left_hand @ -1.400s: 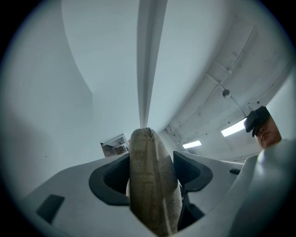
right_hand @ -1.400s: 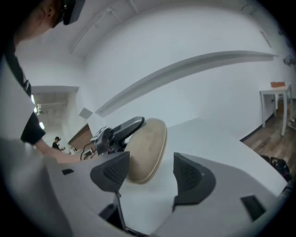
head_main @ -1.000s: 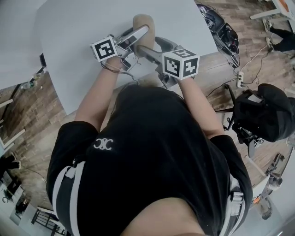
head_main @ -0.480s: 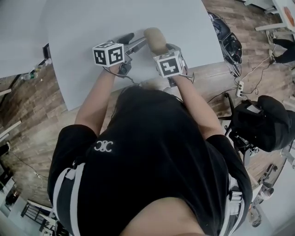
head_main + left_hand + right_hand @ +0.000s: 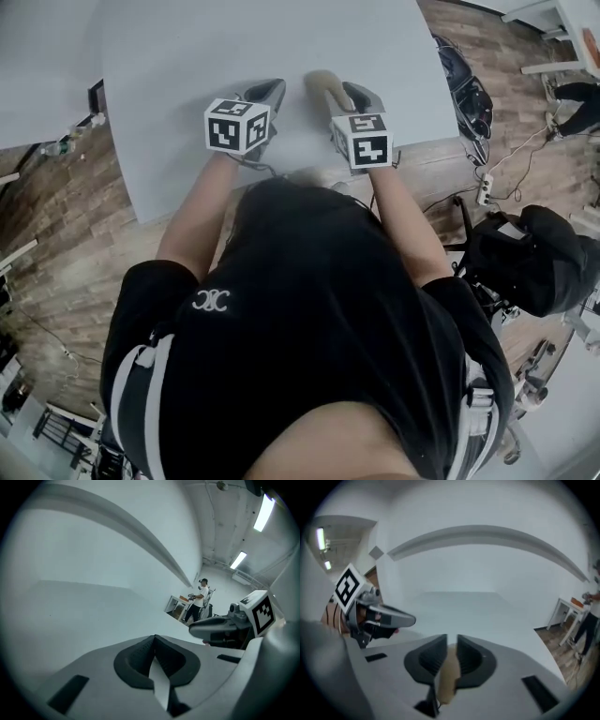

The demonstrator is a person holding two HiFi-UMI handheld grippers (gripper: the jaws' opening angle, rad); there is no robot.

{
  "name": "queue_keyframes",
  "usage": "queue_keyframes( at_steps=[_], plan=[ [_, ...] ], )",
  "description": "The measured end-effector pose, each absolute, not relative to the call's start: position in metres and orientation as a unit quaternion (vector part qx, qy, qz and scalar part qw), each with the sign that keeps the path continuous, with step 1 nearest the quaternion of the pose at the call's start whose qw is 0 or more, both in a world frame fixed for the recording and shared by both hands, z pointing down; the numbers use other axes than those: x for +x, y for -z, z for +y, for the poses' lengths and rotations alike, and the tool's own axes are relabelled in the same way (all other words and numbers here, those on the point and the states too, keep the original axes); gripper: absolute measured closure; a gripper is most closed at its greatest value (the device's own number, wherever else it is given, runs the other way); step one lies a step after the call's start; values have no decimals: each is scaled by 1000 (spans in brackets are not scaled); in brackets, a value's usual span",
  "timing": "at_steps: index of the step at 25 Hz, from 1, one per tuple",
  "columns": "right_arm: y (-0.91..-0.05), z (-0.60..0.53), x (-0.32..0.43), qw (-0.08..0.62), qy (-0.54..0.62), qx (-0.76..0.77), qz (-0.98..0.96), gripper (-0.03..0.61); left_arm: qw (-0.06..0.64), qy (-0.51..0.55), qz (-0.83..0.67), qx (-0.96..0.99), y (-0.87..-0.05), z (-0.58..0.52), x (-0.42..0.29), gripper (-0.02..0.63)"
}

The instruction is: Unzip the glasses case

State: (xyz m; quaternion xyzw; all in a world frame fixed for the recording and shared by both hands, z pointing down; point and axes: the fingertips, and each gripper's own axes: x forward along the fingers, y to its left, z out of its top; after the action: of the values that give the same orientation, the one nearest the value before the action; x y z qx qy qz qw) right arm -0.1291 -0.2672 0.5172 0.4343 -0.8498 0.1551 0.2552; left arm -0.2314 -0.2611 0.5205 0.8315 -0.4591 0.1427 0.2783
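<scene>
Right gripper [image 5: 451, 641]: jaws closing, with the beige glasses case [image 5: 446, 674] between them. The case fills the gap from pad to pad, so contact is judged made.

Left gripper [image 5: 154, 640]: jaws together, nothing between them. It stands just left of the case and apart from it.

The case appears to rest on the white table [image 5: 178, 56], its far end projecting past the right gripper's tips. Zip and puller: not visible in any view.

Step in hand, as judged: securing the case body before the zip is worked.

Recommendation:
- Seat the right grip firmly on the body, clear of the zip line.
- Reopen the left jaws only at the puller and pinch it squarely.
- Draw along the seam while the right gripper holds the case down.
</scene>
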Motion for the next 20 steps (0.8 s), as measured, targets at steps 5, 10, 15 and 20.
queue_keyframes(
  at_steps=[5, 10, 15, 20],
  plan=[
    [-483, -285, -100, 160, -189, 484, -839, 563, 264, -142, -461, 835, -509, -266, -236, 606],
    [-475, -288, -80, 151, -195, 481, -841, 563, 270, -131, -462, 835, -510, -265, -223, 606],
    [-470, -299, -54, 140, -186, 445, -865, 563, 257, -131, -498, 818, -503, -270, -193, 606],
    [-464, -316, 25, 128, -169, 405, -889, 563, 243, -118, -546, 793, -489, -277, -114, 606]
  ],
)
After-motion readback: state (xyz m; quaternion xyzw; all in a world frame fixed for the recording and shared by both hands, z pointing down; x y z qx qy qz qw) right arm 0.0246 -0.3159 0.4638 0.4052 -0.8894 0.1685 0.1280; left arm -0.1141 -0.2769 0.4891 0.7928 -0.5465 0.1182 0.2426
